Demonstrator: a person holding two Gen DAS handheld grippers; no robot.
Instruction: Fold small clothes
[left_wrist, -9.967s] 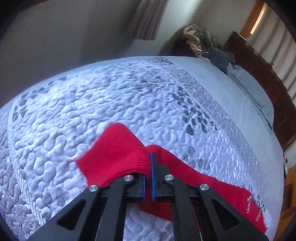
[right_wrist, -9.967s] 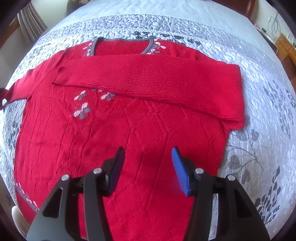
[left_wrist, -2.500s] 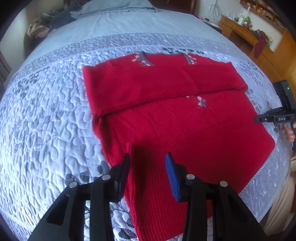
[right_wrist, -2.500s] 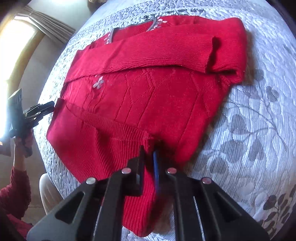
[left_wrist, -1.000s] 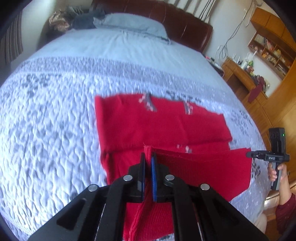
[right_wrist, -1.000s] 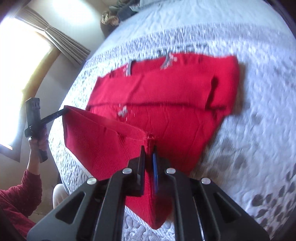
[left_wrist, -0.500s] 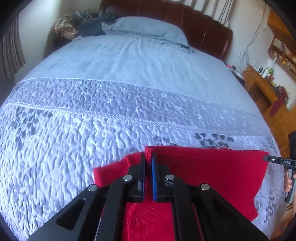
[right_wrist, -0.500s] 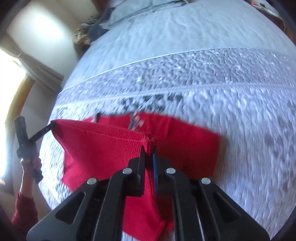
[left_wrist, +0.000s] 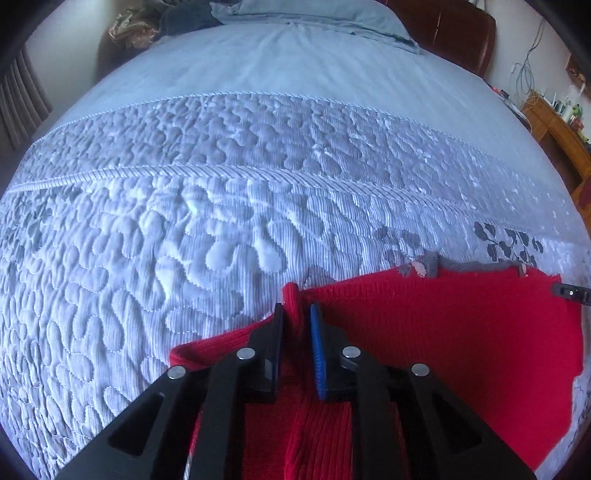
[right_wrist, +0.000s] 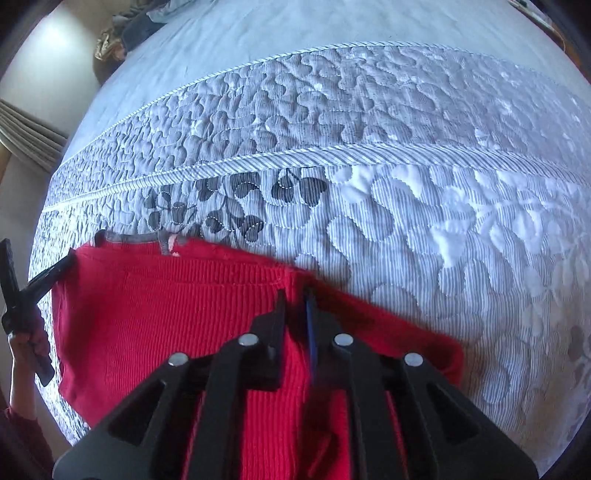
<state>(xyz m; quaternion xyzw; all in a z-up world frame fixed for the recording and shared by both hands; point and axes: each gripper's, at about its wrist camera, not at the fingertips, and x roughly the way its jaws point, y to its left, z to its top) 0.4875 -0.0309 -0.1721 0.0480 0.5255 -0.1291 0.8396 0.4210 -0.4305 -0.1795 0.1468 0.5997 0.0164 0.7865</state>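
On the quilted bed (left_wrist: 221, 206) lay a folded red sweater (left_wrist: 443, 332) — at its near edge both the left gripper (left_wrist: 295, 314) and the right gripper (right_wrist: 294, 301) were opening, slightly apart, the hem loose between their jaws.

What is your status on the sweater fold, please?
Both claws, left and right, opening, hem still between them. Red sweater folded up to its collar. Nothing in the way.

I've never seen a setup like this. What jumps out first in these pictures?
A bright red sweater lies folded on the near edge of a pale quilted bedspread. Black fingers stand close around a raised ridge of its knit; the jaws are opening. Grey collar trim peeks out beyond the fold.
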